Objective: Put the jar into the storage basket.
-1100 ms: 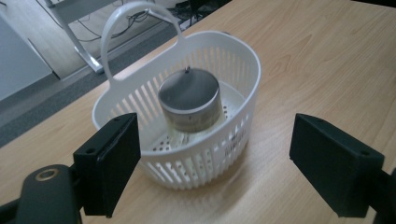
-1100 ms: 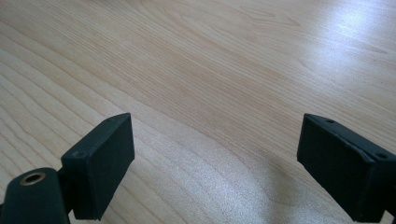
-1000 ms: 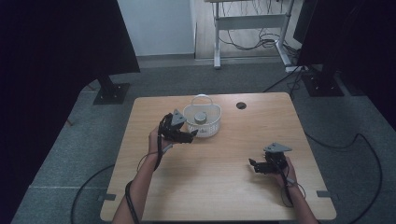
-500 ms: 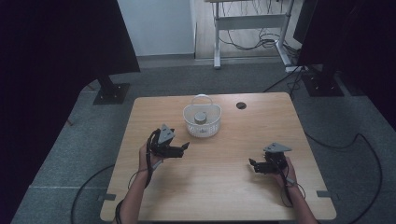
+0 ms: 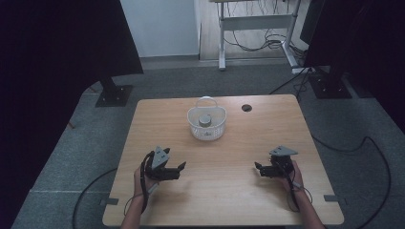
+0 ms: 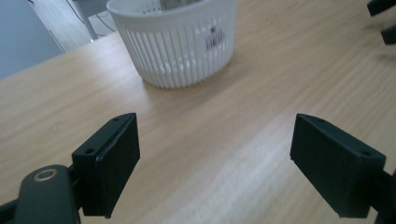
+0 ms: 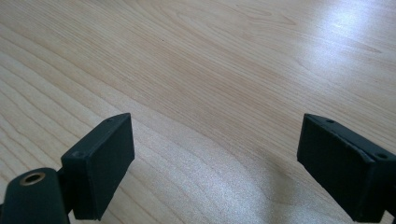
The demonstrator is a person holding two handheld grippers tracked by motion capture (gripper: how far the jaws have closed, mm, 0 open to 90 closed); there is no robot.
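Observation:
A white slatted basket (image 5: 206,125) with a handle stands on the far middle of the wooden table (image 5: 229,191); a grey round object (image 5: 205,119) lies inside it. My left gripper (image 5: 181,168) rests low over the near left of the table, open and holding nothing. In the left gripper view its jaws (image 6: 215,158) stand wide apart, with the basket (image 6: 180,39) ahead of them. On the near right, my right gripper (image 5: 258,169) is open too, its jaws (image 7: 215,161) spread over bare wood.
A round dark hole (image 5: 246,108) sits in the tabletop at the far right of the basket. Beyond the table are grey floor, a black stand base (image 5: 113,94), a desk frame (image 5: 253,28) with cables, and dark screens at both sides.
My left gripper has drawn back from the basket toward the near left of the table. The right gripper has stayed where it was.

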